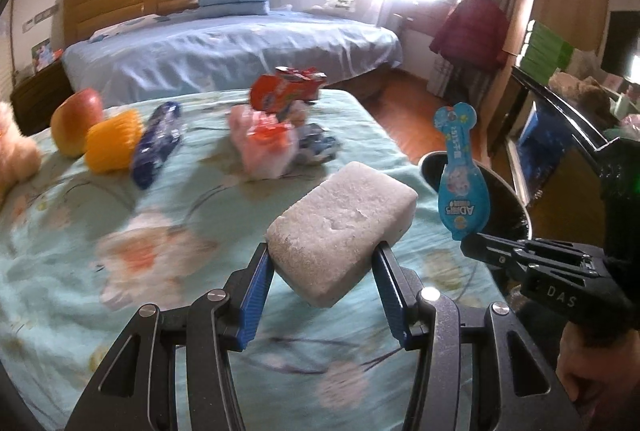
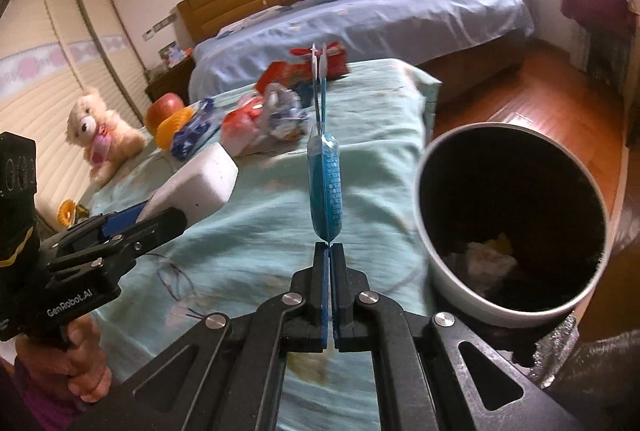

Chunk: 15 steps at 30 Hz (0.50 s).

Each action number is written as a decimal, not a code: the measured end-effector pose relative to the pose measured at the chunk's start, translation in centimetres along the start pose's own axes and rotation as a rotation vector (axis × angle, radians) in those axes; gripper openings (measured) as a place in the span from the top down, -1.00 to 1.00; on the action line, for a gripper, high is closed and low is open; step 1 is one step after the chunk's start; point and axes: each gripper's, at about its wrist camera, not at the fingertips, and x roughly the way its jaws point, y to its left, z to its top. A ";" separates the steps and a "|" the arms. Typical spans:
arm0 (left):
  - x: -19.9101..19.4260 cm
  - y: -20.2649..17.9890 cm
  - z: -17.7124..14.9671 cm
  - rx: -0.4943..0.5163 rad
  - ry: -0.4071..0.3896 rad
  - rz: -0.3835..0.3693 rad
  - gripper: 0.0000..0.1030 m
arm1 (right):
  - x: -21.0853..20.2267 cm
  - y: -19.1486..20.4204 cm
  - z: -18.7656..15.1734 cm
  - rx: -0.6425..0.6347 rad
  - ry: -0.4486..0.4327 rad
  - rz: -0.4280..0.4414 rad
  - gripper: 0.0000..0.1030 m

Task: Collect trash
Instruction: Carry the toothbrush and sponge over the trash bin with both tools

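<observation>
My left gripper (image 1: 322, 263) was clamped on a white foam block (image 1: 340, 227), its blue pads (image 1: 256, 295) pressing the block's two sides; the block was held clear above the table (image 1: 60, 271), which wore a pale green flowered cloth. My right gripper (image 2: 330, 251) had its jaws pressed together on the bottom edge of a flat blue snack wrapper (image 2: 325, 187), which stood upright, edge-on to the right wrist camera. From the left wrist view the same wrapper showed its printed face, in front of the near rim of the trash bin.

The trash bin (image 2: 460, 279), white outside and dark inside, sat just off the table's right edge, to the right of the held wrapper. Some crumpled pale and yellow scraps (image 2: 488, 251) lay at its bottom.

Further back on the cloth lay a heap of red, pink and white wrappers (image 1: 276, 119), blurred. Left of the heap lay a dark blue packet (image 1: 156, 147), then an orange ridged object (image 1: 114, 141) and an apple (image 1: 76, 119), touching one another. A cream teddy bear (image 2: 100, 135) sat at the table's far left. A bed (image 1: 240, 47) with blue sheets stood beyond.
</observation>
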 end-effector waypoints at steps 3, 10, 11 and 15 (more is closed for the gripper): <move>0.8 -1.3 0.3 0.013 0.007 -0.011 0.04 | -0.7 -1.5 -0.1 0.023 -0.009 -0.017 0.99; 2.6 -3.9 1.0 0.043 0.019 -0.037 0.04 | -1.7 -4.6 -0.4 0.078 -0.018 -0.059 0.99; 3.1 -4.3 1.2 0.051 0.021 -0.038 0.04 | -1.8 -4.9 -0.5 0.083 -0.018 -0.062 0.99; 4.2 -5.6 1.7 0.071 0.029 -0.041 0.04 | -2.1 -6.2 -0.7 0.105 -0.022 -0.078 0.99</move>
